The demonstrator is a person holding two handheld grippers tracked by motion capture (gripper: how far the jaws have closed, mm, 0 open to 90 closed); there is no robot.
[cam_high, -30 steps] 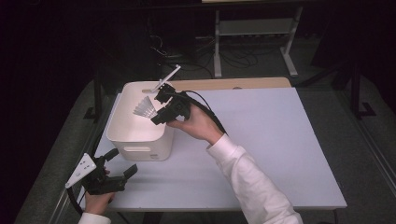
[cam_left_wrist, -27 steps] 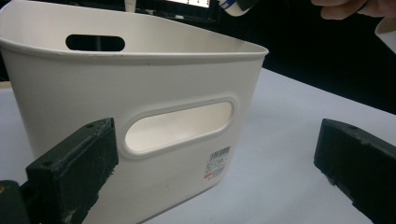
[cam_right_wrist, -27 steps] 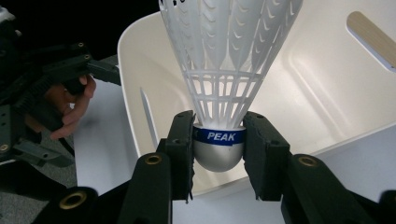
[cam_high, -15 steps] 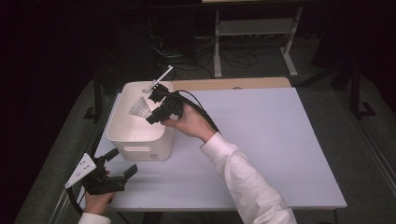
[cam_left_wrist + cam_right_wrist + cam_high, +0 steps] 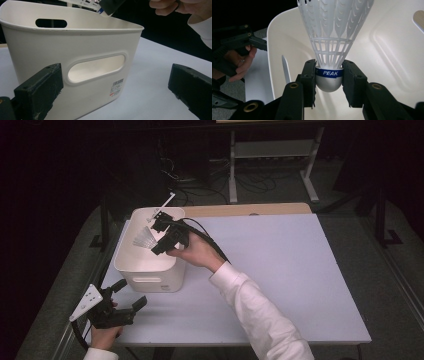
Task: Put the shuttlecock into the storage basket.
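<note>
Clamping a white plastic shuttlecock (image 5: 332, 45) by its rounded cork base, the right gripper (image 5: 329, 80) has its two black jaws pressed against either side of the blue band printed "PEAK". The feathered skirt fans away from the jaws, over the open mouth of a white plastic bin (image 5: 392, 55). From the high view, that gripper (image 5: 159, 236) sits over the bin (image 5: 150, 272), which stands near the left edge of the pale table (image 5: 300, 280), and the shuttlecock (image 5: 145, 239) lies inside the rim's outline, skirt pointing to the left. A black cable (image 5: 207, 240) trails back along the person's white sleeve (image 5: 255, 315).

The left gripper (image 5: 122, 295) rests low at the near left corner of the table, just in front of the bin, its jaws spread wide with nothing between them. Its own view looks between the parted jaws at the bin's side wall (image 5: 82, 47), with an oval handle slot (image 5: 96, 67) and a small barcode sticker (image 5: 117, 88).
</note>
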